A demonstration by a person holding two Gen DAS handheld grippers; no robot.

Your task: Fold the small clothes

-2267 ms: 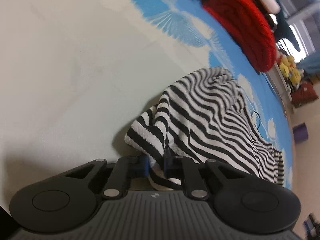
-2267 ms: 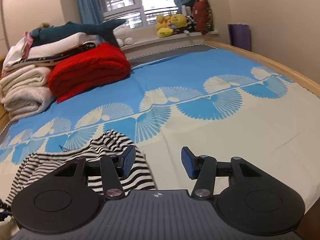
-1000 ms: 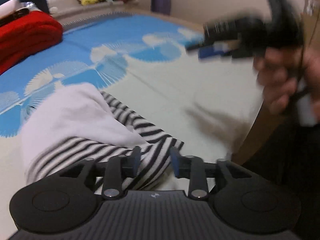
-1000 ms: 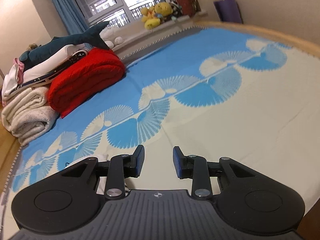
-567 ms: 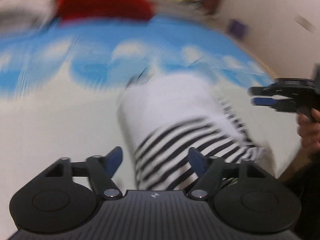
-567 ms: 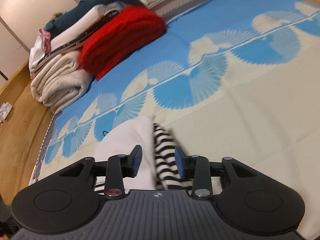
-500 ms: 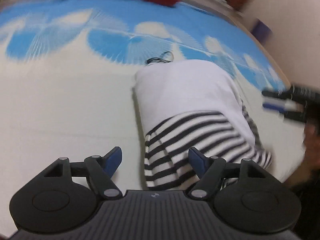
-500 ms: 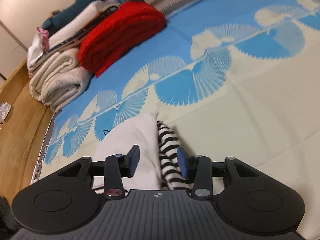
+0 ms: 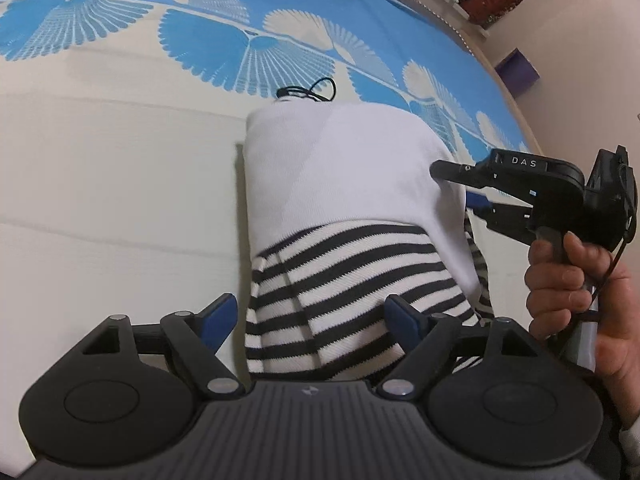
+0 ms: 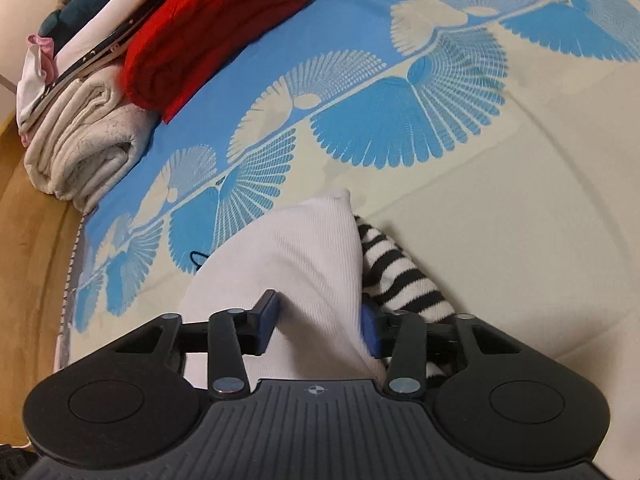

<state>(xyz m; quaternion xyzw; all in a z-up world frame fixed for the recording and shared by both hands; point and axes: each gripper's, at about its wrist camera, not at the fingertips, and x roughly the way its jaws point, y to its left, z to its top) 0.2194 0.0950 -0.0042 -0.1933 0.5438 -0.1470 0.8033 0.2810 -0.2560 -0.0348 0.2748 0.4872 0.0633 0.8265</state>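
1. So, left gripper (image 9: 310, 316) first: fingers spread wide, holding nothing, hovering right at the near striped end of the garment (image 9: 340, 232). The cloth sits between the fingers but neither pad touches it, as far as I can see.

2. Right gripper (image 10: 320, 320): fingers partly spread, straddling the white panel's edge. Not clamped from what I can see; there's a gap at the left pad, and the right pad is half hidden by fabric. In the left view it comes in from the garment's right side, person's hand (image 9: 572, 288) on the grip.

3. The garment lies on the bed (image 9: 100, 184), near the front edge, white part folded over the black-and-white stripes. Its long axis runs straight away from the left gripper, toward the red blanket (image 10: 208, 28) and towel stack (image 10: 84, 144) at the far end.

4. My guess at the next fold: the right gripper is closer to a grab since it's already over an edge. It'd pinch there and carry that side across the long axis. A striped sleeve (image 10: 400, 276) sticks out on that side and could bunch up.
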